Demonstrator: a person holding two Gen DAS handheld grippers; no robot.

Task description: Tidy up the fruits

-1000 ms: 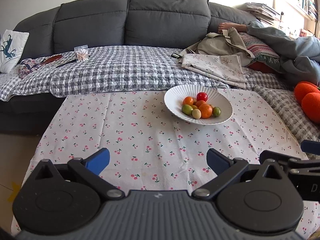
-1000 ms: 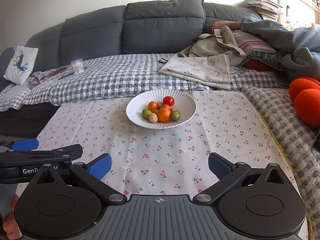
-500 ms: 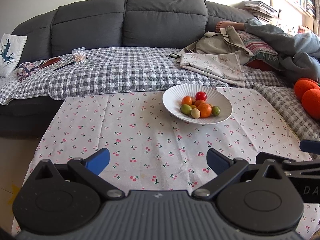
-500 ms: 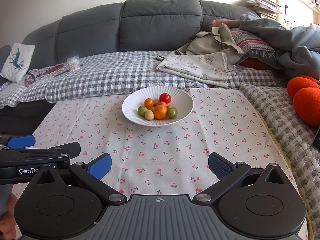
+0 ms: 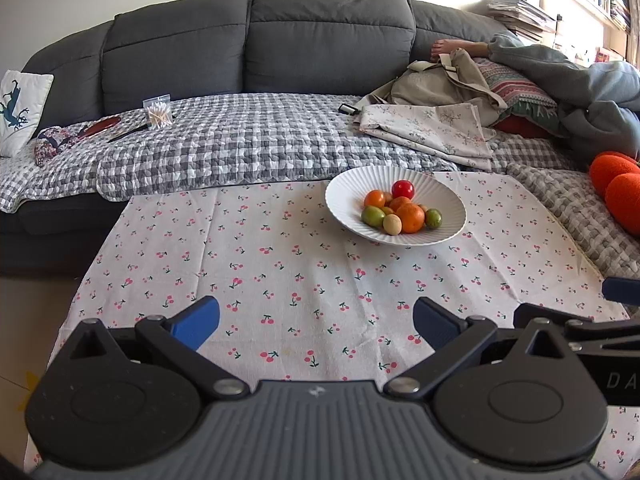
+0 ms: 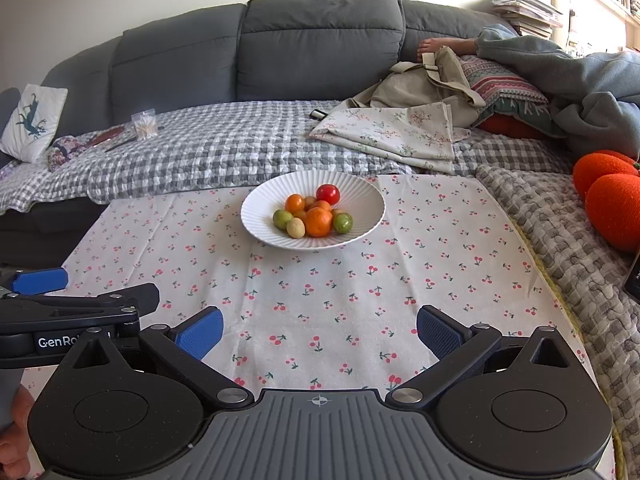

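A white ribbed bowl (image 5: 448,196) (image 6: 260,204) stands on the cherry-print tablecloth (image 5: 280,272) (image 6: 420,248) near its far edge. It holds several small fruits: a red one (image 5: 402,189) (image 6: 328,193), orange ones (image 5: 412,217) (image 6: 318,221), green ones (image 5: 373,216) (image 6: 343,222) and a pale yellow one (image 5: 392,224) (image 6: 296,227). My left gripper (image 5: 316,322) is open over the cloth's near part, empty. My right gripper (image 6: 320,330) is open too, empty, well short of the bowl. Beside the right gripper, at its left, the left gripper's blue fingers (image 6: 38,280) show.
A dark grey sofa (image 5: 328,48) with a checked blanket (image 5: 240,148) lies behind the table. On it are a folded floral cloth (image 5: 432,124), a beige bag (image 5: 436,80), a cotton-swab box (image 5: 158,112) and a person's foot (image 5: 444,46). Orange cushions (image 5: 620,192) sit at right.
Both grippers have shifted slightly; the bowl sits a little lower and more to the left in both views than a second ago. Jaws stay open.
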